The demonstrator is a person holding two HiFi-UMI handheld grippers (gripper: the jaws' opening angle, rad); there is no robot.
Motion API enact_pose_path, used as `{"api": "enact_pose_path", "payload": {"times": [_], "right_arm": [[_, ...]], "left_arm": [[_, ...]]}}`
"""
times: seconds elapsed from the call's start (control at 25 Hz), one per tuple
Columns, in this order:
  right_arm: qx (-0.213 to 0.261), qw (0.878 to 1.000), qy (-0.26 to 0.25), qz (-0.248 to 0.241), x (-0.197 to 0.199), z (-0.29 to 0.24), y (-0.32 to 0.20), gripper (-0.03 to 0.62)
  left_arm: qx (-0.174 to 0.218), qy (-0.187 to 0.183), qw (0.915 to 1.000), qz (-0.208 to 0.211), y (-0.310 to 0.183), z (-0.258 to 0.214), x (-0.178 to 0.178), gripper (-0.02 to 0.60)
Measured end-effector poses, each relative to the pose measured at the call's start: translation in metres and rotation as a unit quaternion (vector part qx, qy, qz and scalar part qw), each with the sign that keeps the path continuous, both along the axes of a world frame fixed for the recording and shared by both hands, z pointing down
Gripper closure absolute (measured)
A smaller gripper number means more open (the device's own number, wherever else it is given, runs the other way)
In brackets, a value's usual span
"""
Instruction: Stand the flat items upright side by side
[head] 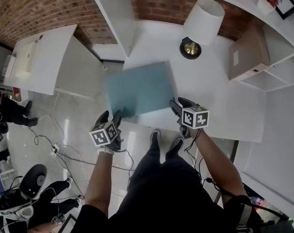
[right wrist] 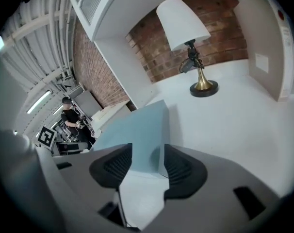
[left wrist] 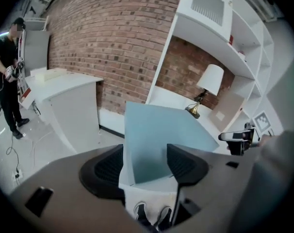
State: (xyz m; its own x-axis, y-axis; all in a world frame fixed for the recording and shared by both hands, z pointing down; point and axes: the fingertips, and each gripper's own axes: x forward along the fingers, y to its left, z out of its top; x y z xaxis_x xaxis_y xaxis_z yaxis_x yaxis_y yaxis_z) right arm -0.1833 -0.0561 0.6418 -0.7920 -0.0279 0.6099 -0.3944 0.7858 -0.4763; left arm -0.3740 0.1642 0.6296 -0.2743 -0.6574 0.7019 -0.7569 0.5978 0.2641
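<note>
**Step in hand: approach to grasp the flat item**

The white table point(head: 220, 110) fills the centre and right of the head view. The teal flat item point(head: 139, 89) lies flat on it at centre frame, with its near edge at the table's near edge. A brown box point(head: 246, 55) stands on edge at upper right, well apart from the item. The lamp point(head: 201, 21) stands at upper centre, beyond the item.

My left tool point(head: 111, 116) is at the item's near-left corner and is released. In the left gripper view that corner shows between the parted jaws, with no pad pressing on it. My right tool point(head: 180, 103) is at the near-right corner, likewise released, with the corner just ahead of its gap.

Judgement: this is pre-grasp, and nothing is raised yet. The next move calls for both tools to seat over the near edge and clench. They then tip the item up onto its edge without letting it slide.
</note>
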Motion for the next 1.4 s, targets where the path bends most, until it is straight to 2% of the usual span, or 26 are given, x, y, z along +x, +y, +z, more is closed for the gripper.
{"api": "enact_pose_path", "payload": {"times": [0.2,0.4,0.68,0.92,1.16,1.4], "right_arm": [[-0.042,0.999,0.011,0.014,-0.01,0.02,-0.003,0.364],[-0.053,0.998,0.023,0.007,-0.017,0.033,-0.001,0.343],[-0.04,0.998,0.04,-0.005,-0.018,0.033,0.0,0.362],[-0.023,0.998,0.055,0.005,-0.003,0.022,-0.004,0.368],[-0.003,0.998,0.058,0.038,0.028,-0.002,-0.019,0.373],[0.03,0.993,0.072,0.092,0.074,-0.033,-0.038,0.375]], "left_arm": [[-0.004,0.054,0.9985,0.003,-0.002,0.03,-0.005,0.316],[0.021,0.097,0.9949,0.015,-0.014,0.035,-0.004,0.316],[0.019,0.1,0.9946,0.02,-0.017,0.036,-0.001,0.319],[0.014,0.101,0.9941,0.035,-0.024,0.032,0.01,0.321],[0.032,0.112,0.9914,0.059,-0.048,0.023,0.032,0.321],[0.055,0.136,0.9847,0.094,-0.088,0.015,0.061,0.321]]}}
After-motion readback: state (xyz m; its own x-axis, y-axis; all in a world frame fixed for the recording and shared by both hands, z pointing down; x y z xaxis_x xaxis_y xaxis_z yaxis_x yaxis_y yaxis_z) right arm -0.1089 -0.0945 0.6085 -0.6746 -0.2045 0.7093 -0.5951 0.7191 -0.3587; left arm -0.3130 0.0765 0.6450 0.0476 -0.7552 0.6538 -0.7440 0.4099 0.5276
